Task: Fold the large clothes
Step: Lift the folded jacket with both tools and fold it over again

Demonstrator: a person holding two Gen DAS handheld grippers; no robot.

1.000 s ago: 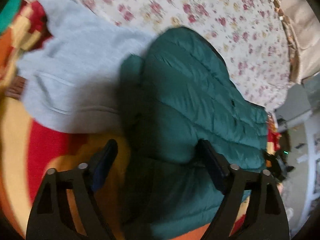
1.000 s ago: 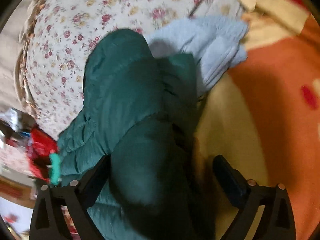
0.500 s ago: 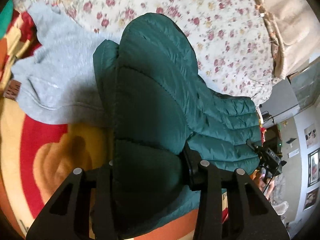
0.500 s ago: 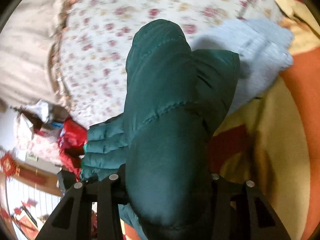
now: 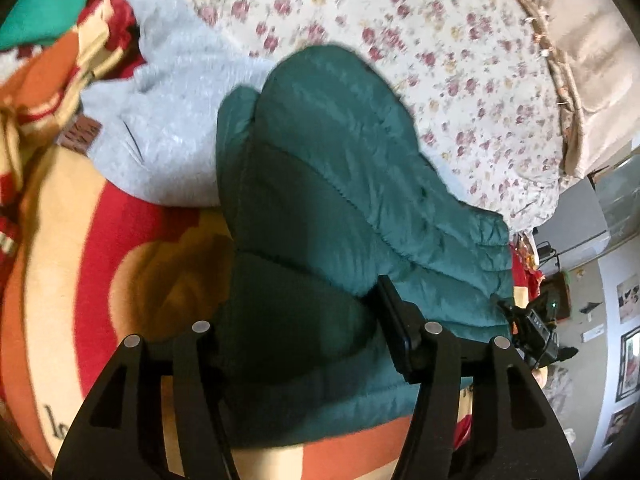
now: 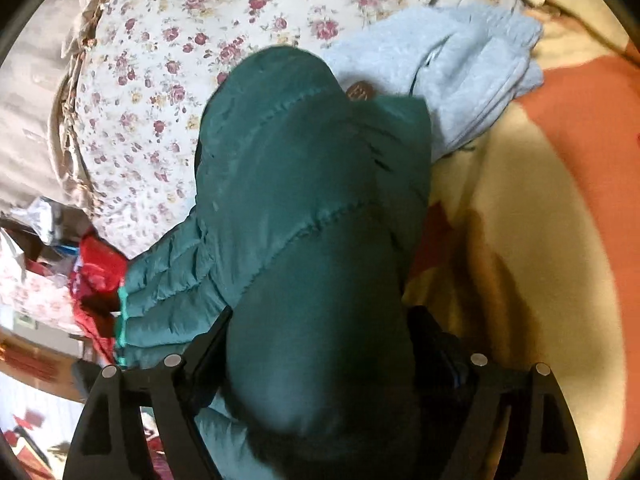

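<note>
Dark green quilted puffer jacket (image 5: 320, 184) lies on the bed, across the seam between a white floral-print bedsheet (image 5: 440, 40) and a red, orange and cream patterned blanket (image 5: 80, 260). Its long axis runs straight away from both grippers: near end at the fingers, far rounded end out on the floral sheet. A puffy cuffed part, probably a sleeve, trails off toward the bed edge (right in the left wrist view, left in the right wrist view).

The near end of the jacket sits between the fingers of both tools. Left gripper (image 5: 296, 332) is closed on a thick bunch of the green padding; one dark pad (image 5: 394, 320) presses into the quilting, the other finger is buried behind fabric. Right gripper (image 6: 320, 344) is likewise clamped, a fat roll of jacket (image 6: 304, 200) filling the whole gap between its jaws. Neither arm looks nearer: both hold the same near edge, side by side, pointing forward and down at the bed.

A pale grey fleece sweatshirt (image 5: 172, 120) lies touching the jacket's far side, partly under it; in the right wrist view (image 6: 460, 80) a small brown patch shows at the overlap.

Judged step: near hem gripped, ready to carry forward along the long axis. Risk: the slippery padding bulges out, or the grey fleece drags along.
</note>
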